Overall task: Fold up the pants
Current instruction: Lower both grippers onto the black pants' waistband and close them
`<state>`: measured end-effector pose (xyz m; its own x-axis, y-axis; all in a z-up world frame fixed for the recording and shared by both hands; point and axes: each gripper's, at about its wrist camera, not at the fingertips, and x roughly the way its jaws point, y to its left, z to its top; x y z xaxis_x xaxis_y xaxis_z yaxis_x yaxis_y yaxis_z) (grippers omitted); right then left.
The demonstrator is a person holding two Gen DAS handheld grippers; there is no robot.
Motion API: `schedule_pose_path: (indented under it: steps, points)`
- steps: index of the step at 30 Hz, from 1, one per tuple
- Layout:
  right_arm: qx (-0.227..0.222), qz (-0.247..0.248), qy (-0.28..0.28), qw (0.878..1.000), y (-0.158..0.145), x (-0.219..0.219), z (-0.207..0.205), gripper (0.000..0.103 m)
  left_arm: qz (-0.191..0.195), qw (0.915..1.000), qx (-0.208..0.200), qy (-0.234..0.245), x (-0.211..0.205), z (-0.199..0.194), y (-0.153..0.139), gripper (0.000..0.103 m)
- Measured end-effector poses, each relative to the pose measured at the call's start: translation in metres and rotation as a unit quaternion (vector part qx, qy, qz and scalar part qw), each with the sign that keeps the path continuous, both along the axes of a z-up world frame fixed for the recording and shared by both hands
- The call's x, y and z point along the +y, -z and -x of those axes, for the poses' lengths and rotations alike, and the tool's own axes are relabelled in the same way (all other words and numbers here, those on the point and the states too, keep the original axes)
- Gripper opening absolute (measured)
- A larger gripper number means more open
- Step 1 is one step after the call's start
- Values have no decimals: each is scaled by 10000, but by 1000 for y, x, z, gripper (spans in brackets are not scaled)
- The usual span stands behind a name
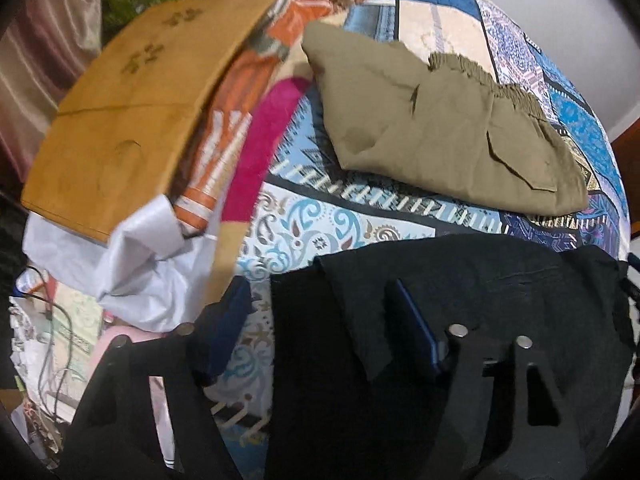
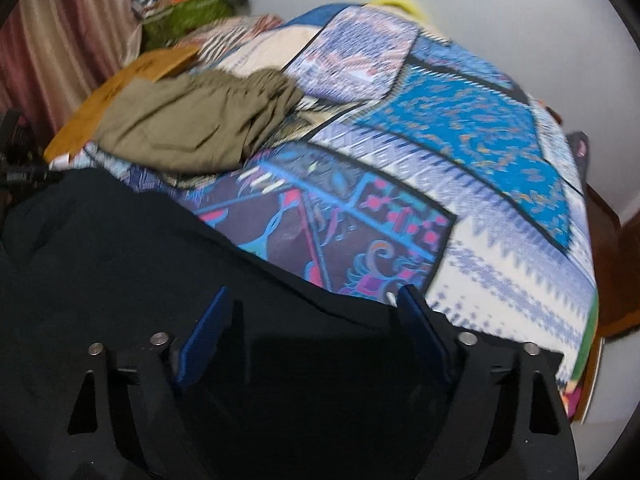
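Note:
Black pants (image 1: 500, 280) lie on the near part of a patterned bedsheet (image 1: 340, 216). My left gripper (image 1: 324, 316) stands open over their left edge: the right pad rests on the black cloth and the left pad is off it, above the sheet. In the right wrist view the black pants (image 2: 100, 240) fill the lower half, and my right gripper (image 2: 316, 320) is open with the dark cloth's upper edge between its blue pads. Neither pair of pads presses on the cloth. Folded khaki pants (image 1: 440, 140) (image 2: 192, 128) lie farther back on the bed.
A brown cardboard box (image 1: 132, 108) with orange and pink cloth in it stands at the bed's left side, with a white plastic bag (image 1: 152, 264) below it. Cables (image 1: 60, 340) lie on the floor at far left. A white wall (image 2: 520, 20) runs behind the bed.

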<state>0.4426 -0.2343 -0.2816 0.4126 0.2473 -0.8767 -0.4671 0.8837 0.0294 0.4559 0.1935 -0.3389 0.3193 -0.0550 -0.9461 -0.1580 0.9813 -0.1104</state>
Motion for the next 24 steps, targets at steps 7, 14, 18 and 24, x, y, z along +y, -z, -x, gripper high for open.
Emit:
schedule_pose_path:
  steps: [7, 14, 18, 24]
  points:
    - [126, 200, -344, 9991, 17, 14, -7, 57, 402, 9988, 141, 223, -3, -7, 8, 37]
    - [173, 94, -524, 9984, 12, 20, 2, 9, -5, 9992, -161, 360, -15, -6, -12, 14]
    - [16, 109, -463, 9989, 8, 18, -5, 4, -386, 9973, -484, 400, -22, -9, -36, 12]
    - [-365, -153, -98, 9992, -24, 9, -5, 4, -535, 9929, -989, 385, -24, -5, -82, 12]
